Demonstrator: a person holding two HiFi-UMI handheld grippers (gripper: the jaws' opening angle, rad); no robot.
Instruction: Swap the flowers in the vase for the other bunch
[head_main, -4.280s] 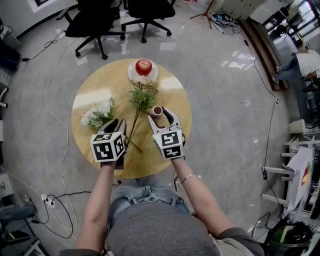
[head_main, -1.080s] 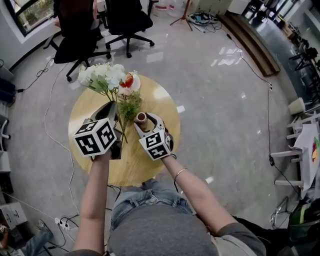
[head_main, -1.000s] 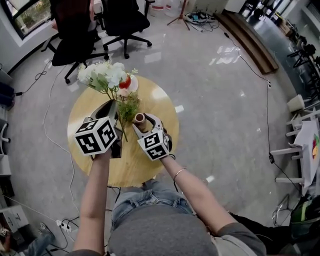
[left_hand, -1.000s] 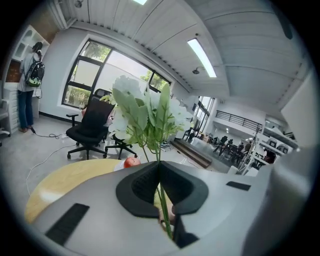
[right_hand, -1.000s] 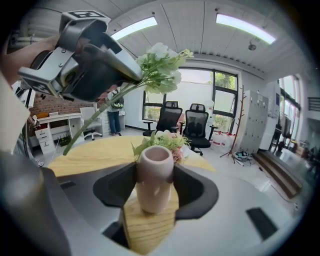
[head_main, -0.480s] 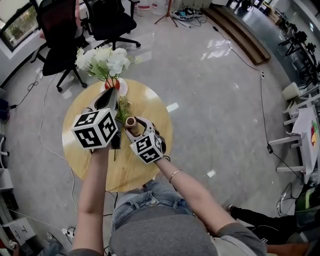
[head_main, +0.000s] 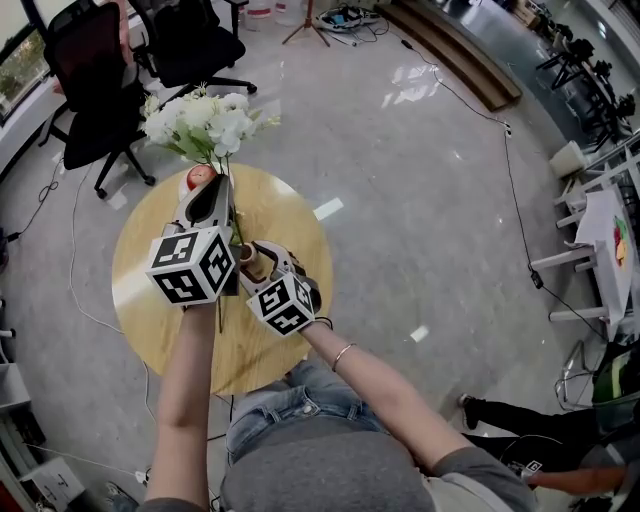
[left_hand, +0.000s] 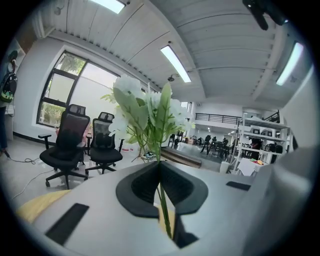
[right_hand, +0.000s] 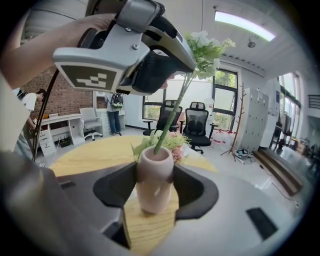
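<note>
Since the earliest frame, where both bunches lay flat on the wood, you have lifted the white-flowered bunch (head_main: 205, 120) off the table and carried it over the vase, while your other hand has stayed put. Nearest you, at lower centre of the head view, your right gripper (head_main: 262, 262) has its jaws spread wide yet pressed against both sides of the small pale-pink vase (right_hand: 155, 177), ceramic by the look, which stands upright on the round light-wood table (head_main: 150, 330). Left of it and raised, your left gripper (head_main: 213, 188) has its jaws pressed together on the thin green stems (left_hand: 161, 192) just below the blooms, so the flowers stand in the upper left and the stems hang down. In the right gripper view one stem slants from top centre down to the vase mouth and seems to enter it. Just behind the vase lies the leafy green bunch (right_hand: 150, 141), already out. Farther back sits a red apple (head_main: 200, 178), and beyond the table are black office chairs (head_main: 85, 70). I judge you are on the insertion step. Keep the vase clamped, lower the left gripper straight so the stems slide in without catching the rim, and only then let go.
</note>
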